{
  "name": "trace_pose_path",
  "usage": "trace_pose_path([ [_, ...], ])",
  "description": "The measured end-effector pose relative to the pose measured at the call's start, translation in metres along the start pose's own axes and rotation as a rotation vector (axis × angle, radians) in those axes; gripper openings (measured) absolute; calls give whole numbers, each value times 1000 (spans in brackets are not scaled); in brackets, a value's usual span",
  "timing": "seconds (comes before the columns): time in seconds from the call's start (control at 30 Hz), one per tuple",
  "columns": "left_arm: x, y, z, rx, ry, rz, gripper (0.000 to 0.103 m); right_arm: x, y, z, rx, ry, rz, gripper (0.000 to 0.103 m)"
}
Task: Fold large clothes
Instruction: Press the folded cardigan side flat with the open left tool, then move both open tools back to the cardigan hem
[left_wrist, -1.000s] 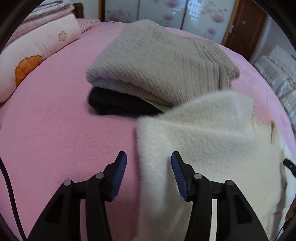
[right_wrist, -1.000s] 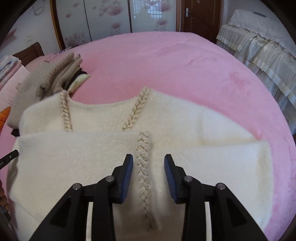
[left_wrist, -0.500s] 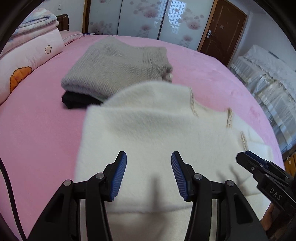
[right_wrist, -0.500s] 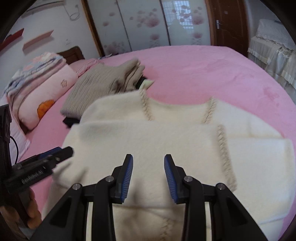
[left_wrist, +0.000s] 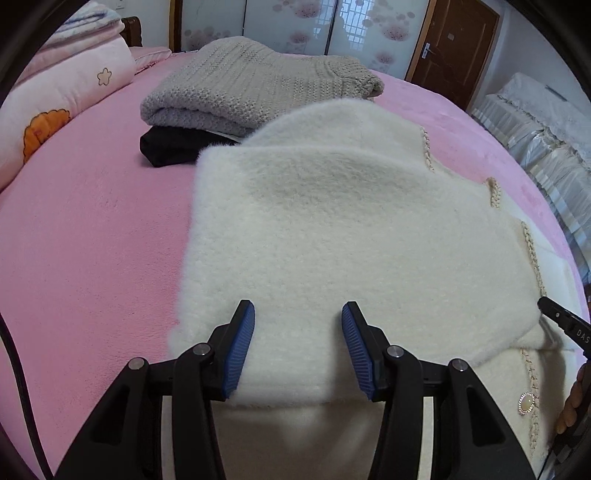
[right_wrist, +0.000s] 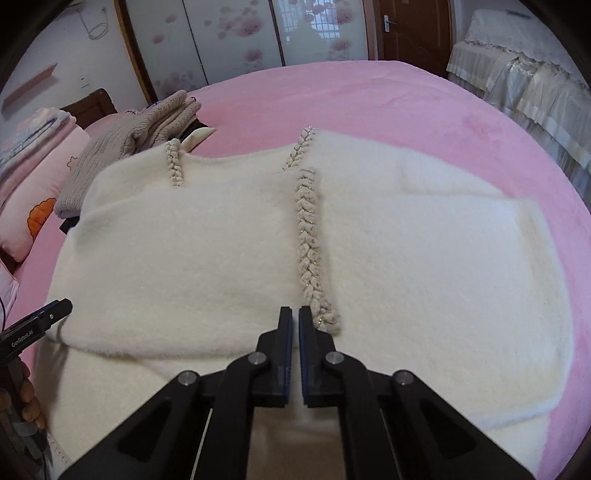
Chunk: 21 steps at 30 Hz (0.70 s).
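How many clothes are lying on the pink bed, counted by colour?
Cream: 1, the fluffy cardigan
Beige: 1, the folded knit sweater
Black: 1, the garment under the sweater
Total: 3

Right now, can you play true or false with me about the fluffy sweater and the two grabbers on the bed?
1. The cream sweater lies on a pink bed. True.
2. The right gripper is wide open. False: its jaws are together, with nothing visibly between them.
3. The left gripper is open above the sweater. True.
4. The grey knit sweater is spread out flat. False: it is folded, sitting on something black.
5. The sweater has a braided trim. True.
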<state>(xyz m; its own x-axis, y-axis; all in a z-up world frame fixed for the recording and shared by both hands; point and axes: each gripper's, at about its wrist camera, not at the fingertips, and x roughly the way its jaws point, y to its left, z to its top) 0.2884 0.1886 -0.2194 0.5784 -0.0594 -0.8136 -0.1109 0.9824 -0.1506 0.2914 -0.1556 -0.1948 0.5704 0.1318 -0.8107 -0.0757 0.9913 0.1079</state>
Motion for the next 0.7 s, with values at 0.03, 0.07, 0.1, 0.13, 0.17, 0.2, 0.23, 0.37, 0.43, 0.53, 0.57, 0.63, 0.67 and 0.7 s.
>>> trace_pose_path([
  [0.03, 5, 1, 0, 7, 0, 7, 49, 0, 3, -2, -8, -2, -14, 1],
  [0.07, 6, 0, 0, 18, 1, 19, 49, 0, 7, -2, -20, -4, -35, 2],
  [0.1, 6, -2, -1, 25, 3, 31, 49, 1, 10, -2, -30, -6, -52, 3],
  [0.13, 6, -5, -1, 29, 6, 43, 51, 2, 14, -3, -36, -8, -62, 4],
  [0.17, 6, -7, -1, 27, 14, 45, 53, 2, 16, -3, -37, -8, -68, 5],
  [0.2, 4, -9, 0, 22, 21, 43, 58, 2, 17, -3, -36, -8, -72, 6],
  [0.23, 4, -10, 1, 17, 26, 36, 65, 1, 16, -3, -28, -5, -70, 6],
  [0.37, -2, -16, 4, 11, 43, 31, 80, -2, 10, 1, 19, 29, -42, 6],
  [0.43, -7, -20, 6, 9, 53, 55, 81, -6, 8, 2, 49, 49, -27, 6],
  [0.53, -19, -21, 10, -11, 63, 53, 81, -15, 5, 4, 90, 66, -2, 6],
  [0.57, -25, -21, 12, -15, 60, 49, 81, -21, 6, 4, 94, 63, 4, 6],
  [0.63, -39, -24, 15, -14, 45, 47, 82, -34, 8, 5, 90, 53, 5, 6],
  [0.67, -47, -26, 17, -11, 33, 46, 82, -42, 9, 5, 90, 47, 9, 6],
  [0.7, -57, -29, 18, -7, 20, 45, 84, -50, 10, 7, 91, 41, 14, 6],
])
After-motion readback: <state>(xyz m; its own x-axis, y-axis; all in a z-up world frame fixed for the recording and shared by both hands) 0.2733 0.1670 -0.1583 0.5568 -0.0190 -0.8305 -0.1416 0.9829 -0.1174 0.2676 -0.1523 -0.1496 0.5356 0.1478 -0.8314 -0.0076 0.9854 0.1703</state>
